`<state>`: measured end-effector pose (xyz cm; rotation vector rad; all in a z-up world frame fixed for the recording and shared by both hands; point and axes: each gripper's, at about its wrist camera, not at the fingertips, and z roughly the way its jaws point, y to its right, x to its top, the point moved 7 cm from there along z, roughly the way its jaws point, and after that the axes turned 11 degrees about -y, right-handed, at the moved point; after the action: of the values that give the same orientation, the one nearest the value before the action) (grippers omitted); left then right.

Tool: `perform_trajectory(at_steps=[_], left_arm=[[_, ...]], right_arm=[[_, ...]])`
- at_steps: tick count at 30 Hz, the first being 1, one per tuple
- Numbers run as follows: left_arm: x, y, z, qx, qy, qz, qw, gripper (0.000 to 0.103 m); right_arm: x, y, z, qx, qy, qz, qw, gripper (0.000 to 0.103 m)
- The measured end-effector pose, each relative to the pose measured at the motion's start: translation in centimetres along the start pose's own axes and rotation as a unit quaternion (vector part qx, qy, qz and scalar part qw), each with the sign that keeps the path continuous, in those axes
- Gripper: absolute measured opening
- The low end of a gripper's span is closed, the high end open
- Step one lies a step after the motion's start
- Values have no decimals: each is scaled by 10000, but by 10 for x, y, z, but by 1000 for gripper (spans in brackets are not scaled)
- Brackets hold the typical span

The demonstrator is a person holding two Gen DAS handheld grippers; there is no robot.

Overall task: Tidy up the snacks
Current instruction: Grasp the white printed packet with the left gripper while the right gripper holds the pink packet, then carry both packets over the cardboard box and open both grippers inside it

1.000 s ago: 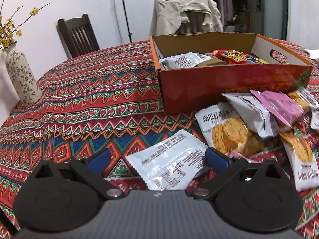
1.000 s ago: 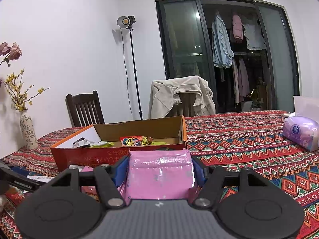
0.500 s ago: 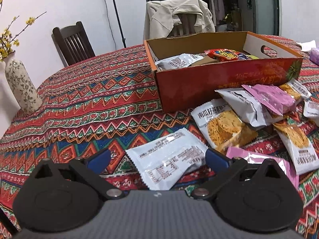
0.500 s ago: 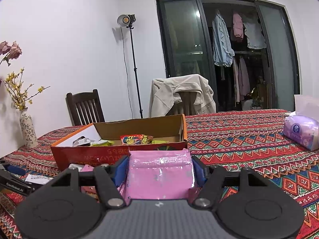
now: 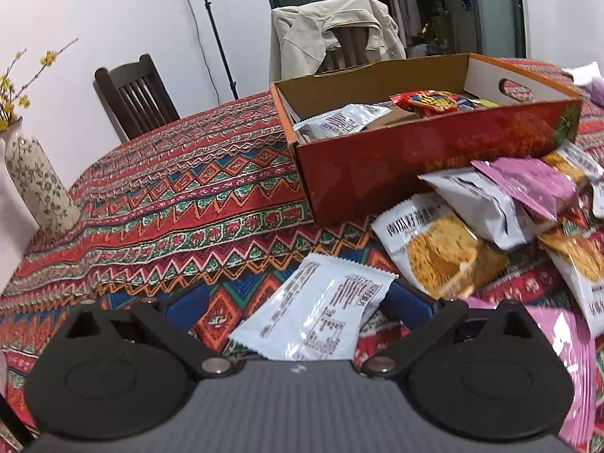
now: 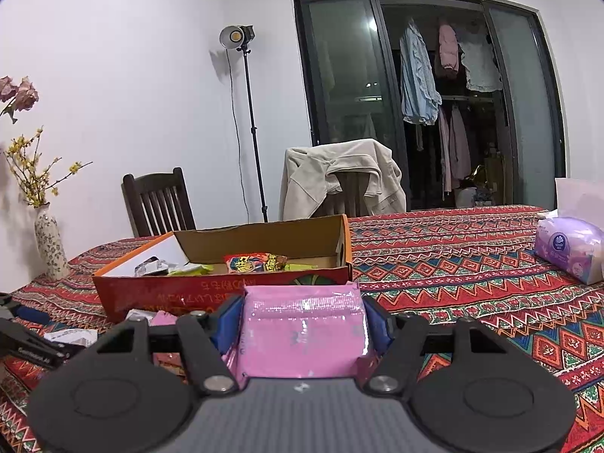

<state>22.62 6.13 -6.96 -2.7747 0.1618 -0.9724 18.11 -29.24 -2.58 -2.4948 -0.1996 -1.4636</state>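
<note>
My left gripper (image 5: 298, 300) hangs low over the patterned tablecloth, jaws wide apart. A white snack packet (image 5: 321, 313) lies flat between them, close to the right blue pad and well clear of the left one. A pile of snack packets (image 5: 472, 226), white, orange-printed and pink, lies to its right against the red cardboard box (image 5: 415, 173), which holds several snacks. My right gripper (image 6: 302, 321) is shut on a pink snack packet (image 6: 302, 336), held above the table in front of the box (image 6: 226, 290).
A flowered vase (image 5: 37, 185) stands at the table's left edge. Two chairs are behind the table, one draped with a beige jacket (image 6: 339, 177). A purple tissue pack (image 6: 570, 249) sits at the right. A light stand (image 6: 249, 132) is by the wall.
The left view has rolled and shifted slightly, so the white packet now sits further right between the jaws, near the right pad. The right gripper and its pink packet have not moved.
</note>
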Motion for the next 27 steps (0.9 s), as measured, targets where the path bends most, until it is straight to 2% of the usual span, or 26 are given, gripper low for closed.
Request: perform_trajectory(at_steps=[4,5,7,11,12,17,21,27], left_arm=[[-3,-4,2,-136,-84,-347,9993,102],[-4,-4,1,-178,-94,-446,9988,99],[-7,-2,-3,-245,-57,-503,9984,91],[-9,5,-10,-514,-12,-657,9965,59],[-9,7,-12,-531,14,-658,9964,55],[-12,10,-19,-469,204,-710,9962,50],[-12,2,-27,-519,369,-904,9939,50],[-6,-8,-46,-529,699,-1053,9906,50]], right_arm=[[0,0,0,-2,-13,-8,10000,66],[-1,0,0,-2,-15,-8,10000,66],[-1,0,1,3,-35,-16,10000,66],[-3,-5,5,9,-158,-140,9998,66],[-3,-7,6,10,-180,-175,9997,66],[-4,-9,8,0,-235,-243,9994,66],[-5,-14,11,-22,-302,-379,9988,66],[5,-26,3,-21,-176,-594,9981,66]])
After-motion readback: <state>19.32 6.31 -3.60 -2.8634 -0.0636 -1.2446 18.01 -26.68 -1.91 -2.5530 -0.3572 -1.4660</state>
